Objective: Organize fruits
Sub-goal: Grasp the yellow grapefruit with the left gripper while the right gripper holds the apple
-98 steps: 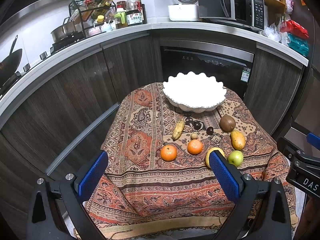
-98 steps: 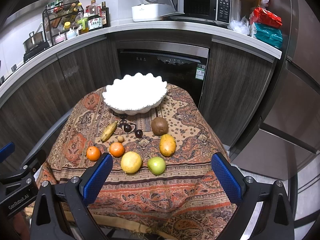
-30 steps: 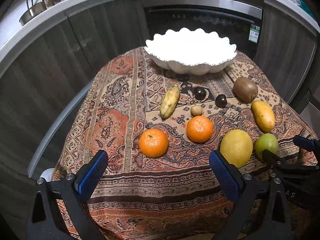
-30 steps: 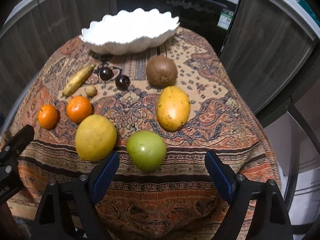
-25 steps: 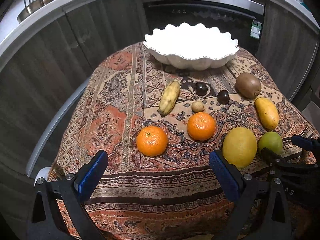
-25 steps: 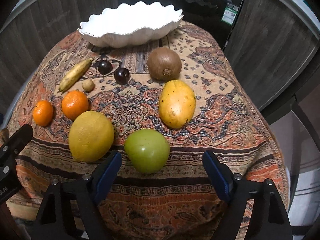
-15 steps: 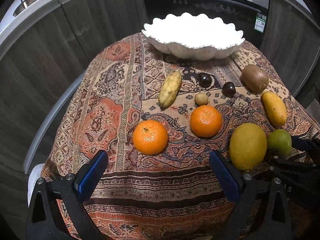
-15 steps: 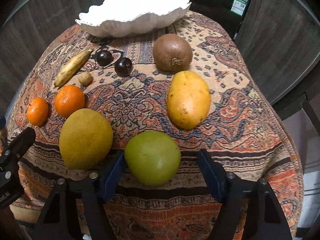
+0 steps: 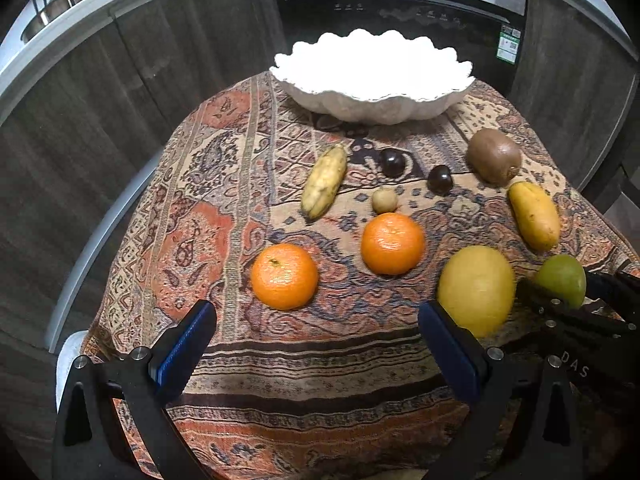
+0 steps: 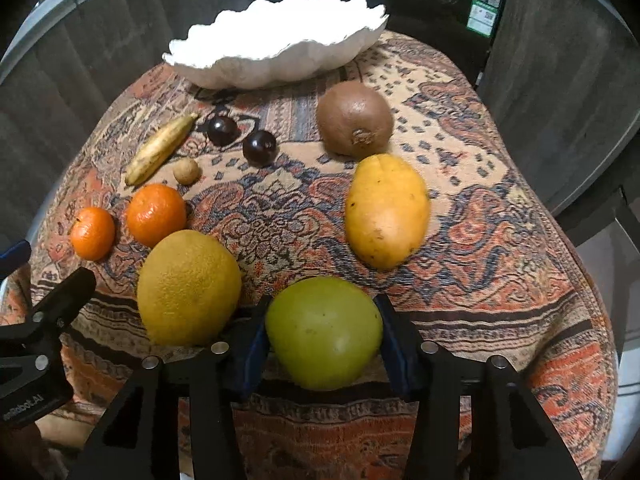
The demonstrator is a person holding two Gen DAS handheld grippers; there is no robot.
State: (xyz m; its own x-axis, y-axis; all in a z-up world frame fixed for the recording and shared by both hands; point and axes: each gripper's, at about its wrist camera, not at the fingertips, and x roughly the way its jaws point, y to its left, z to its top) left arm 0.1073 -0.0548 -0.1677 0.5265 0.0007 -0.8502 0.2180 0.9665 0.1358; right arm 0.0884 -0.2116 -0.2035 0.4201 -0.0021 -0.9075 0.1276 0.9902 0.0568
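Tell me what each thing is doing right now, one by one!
Right hand-held gripper: jaws have just been closing, pads against the green apple.
Green apple: on the cloth, between those pads.
Left hand-held gripper: open, holding nothing.
White bowl: upright, no fruit visible in it.
Yellow citrus, mango, kiwi, two oranges: lying loose on the cloth.

Warm, dim light is falling from above, blowing the white bowl (image 9: 372, 68) out into featureless glare while the cabinets (image 9: 120, 92) are sinking into gloom; soft shadows are pooling under the fruit. Fisheye distortion is bending the counter edge (image 9: 80, 20); corners are vignetting black; slight blur is softening both views
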